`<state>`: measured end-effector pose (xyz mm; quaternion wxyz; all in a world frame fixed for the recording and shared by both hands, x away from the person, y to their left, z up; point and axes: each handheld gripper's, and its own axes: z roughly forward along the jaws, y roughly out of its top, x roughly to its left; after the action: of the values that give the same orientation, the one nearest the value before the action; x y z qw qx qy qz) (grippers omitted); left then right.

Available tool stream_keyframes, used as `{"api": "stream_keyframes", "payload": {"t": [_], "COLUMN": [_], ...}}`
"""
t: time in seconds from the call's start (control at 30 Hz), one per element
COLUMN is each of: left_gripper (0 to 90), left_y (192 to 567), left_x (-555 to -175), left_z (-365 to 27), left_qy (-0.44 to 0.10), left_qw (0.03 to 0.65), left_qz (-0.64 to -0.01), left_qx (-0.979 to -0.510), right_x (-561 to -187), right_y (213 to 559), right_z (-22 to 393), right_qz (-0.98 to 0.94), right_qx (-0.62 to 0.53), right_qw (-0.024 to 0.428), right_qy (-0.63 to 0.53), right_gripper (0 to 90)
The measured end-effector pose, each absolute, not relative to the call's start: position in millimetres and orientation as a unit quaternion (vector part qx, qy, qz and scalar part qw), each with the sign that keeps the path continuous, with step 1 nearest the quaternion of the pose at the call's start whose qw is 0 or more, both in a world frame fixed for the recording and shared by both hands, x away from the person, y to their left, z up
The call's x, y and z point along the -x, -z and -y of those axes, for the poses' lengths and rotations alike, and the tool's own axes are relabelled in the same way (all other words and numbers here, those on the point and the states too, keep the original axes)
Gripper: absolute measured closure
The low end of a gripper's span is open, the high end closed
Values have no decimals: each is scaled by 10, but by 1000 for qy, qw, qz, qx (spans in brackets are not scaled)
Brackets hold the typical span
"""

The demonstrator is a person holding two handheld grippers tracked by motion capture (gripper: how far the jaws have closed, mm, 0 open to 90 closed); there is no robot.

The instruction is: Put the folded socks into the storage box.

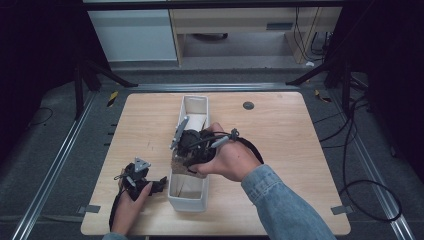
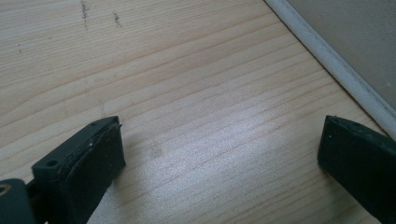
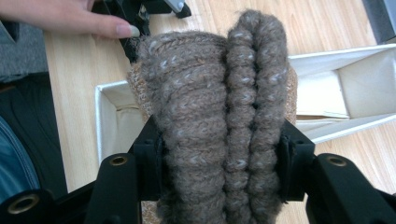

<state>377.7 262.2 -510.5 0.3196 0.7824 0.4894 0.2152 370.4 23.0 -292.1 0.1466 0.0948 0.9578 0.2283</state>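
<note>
1. The right gripper's [image 3: 219, 158] jaws are clamped on a folded brown knitted piece [image 3: 219, 116], one black pad pressing each side of the bundle.
2. The left gripper's [image 2: 219, 163] jaws stand wide apart with bare wood between them; it rests on the table [image 1: 280, 130] near the person's edge, just left of the box.
3. The knit is held over a long white box [image 1: 192, 197], above its middle and tipped toward the near half.
4. The box's long axis runs away from the person, and the knit's folds lie roughly along it. The box lies directly below the jaws, so I judge the coming move to be a straight lowering into it. The right hand [image 1: 227, 160] is far nearer than the left.
5. From above, the right hand and gripper cover most of the knit. Whether it already touches the box wall cannot be told. A pale card or divider [image 3: 322, 100] shows inside the box; its far end is hard to make out.
</note>
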Motion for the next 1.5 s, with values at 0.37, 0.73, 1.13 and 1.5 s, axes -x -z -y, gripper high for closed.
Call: {"api": "stream_keyframes", "payload": {"t": [0.37, 0.73, 1.13, 1.5], "left_gripper": [0, 0, 0, 0], "left_y": [5105, 5106, 5107, 5107], "left_x": [-3778, -3778, -3779, -3780], "left_z": [-2621, -2621, -2621, -2621], "left_qy": [-215, -216, -216, -216], "left_qw": [320, 320, 321, 321], "left_qz": [-490, -490, -489, -489], "left_qx": [-782, -782, -782, -782], "right_x": [-3634, -3629, -3628, -3654], "right_y": [3030, 3230, 3434, 3643], "right_z": [-269, -359, -416, -474], "right_qz": [-961, -967, -967, -970], "right_qx": [-100, -93, -93, -98], "right_qw": [135, 123, 111, 105], "right_qy": [-220, -205, -209, -198], "right_gripper": [474, 474, 474, 468]}}
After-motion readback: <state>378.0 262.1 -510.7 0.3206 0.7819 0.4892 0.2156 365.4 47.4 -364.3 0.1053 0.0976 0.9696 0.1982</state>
